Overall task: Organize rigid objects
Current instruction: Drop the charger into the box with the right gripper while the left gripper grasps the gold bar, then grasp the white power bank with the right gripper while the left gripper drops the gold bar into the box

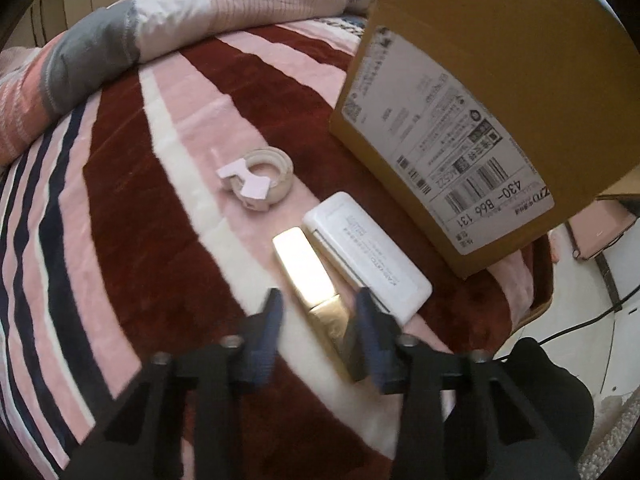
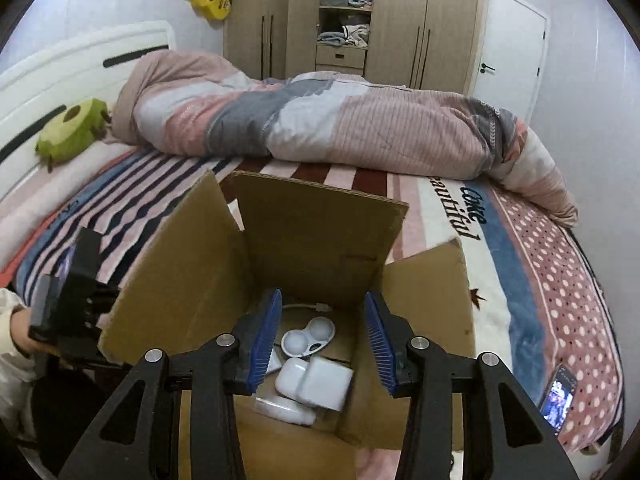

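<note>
**Operator:** With the jaws of the left gripper (image 1: pixel 318 320) spread to either side of the flat, glossy gold rectangular bar (image 1: pixel 316 284), how is the grasp to be completed?

**Technician:** The bar is seen lying on the striped red, pink and white plush blanket (image 1: pixel 132 216), just beside the white rectangular plastic case (image 1: pixel 368 252), long edge against long edge. The right-hand finger (image 1: pixel 370 320) is placed in the narrow seam between the two, so the closure is best made slowly and squarely across the bar's short width. Contact with the white case is to be avoided; otherwise it is likely to be dragged along.

**Operator:** What handling risk is expected?

**Technician:** A slick, hard surface is suggested by the glare on the bar. A grip near its middle is judged safer than one at the near end, where tilting is probable once it is lifted off the soft blanket.

**Operator:** Where is it to be delivered?

**Technician:** The brown cardboard box (image 2: pixel 320 248) with a shipping label stands near, flaps up. The right gripper (image 2: pixel 322 344) is held above its opening with jaws parted and nothing between them; several white plastic items (image 2: pixel 312 384) are lying inside. The white roll of tape (image 1: pixel 262 178) is left on the blanket, apart from the bar.
</note>
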`<control>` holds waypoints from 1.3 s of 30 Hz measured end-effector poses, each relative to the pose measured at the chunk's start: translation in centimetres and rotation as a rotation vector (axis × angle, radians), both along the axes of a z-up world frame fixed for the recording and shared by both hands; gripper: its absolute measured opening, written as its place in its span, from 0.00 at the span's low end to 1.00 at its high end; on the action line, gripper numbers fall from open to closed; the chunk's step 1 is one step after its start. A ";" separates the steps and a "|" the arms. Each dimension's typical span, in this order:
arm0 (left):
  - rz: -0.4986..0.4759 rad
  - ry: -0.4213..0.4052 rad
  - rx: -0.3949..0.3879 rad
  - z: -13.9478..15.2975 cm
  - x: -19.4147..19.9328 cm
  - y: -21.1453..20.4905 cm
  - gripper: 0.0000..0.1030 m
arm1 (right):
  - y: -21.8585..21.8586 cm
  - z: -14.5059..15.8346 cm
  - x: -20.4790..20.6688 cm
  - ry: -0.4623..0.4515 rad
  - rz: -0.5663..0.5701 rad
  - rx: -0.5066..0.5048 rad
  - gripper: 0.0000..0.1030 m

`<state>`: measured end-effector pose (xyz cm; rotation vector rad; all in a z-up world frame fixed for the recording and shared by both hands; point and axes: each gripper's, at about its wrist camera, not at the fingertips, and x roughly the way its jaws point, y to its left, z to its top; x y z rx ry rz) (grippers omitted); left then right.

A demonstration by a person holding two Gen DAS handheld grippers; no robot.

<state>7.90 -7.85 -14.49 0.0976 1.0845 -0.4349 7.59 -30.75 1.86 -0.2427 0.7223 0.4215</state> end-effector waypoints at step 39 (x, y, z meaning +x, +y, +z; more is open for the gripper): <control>0.131 -0.341 -0.098 13.5 -9.9 13.3 0.15 | 18.4 -10.6 -3.1 0.204 0.189 -0.212 0.38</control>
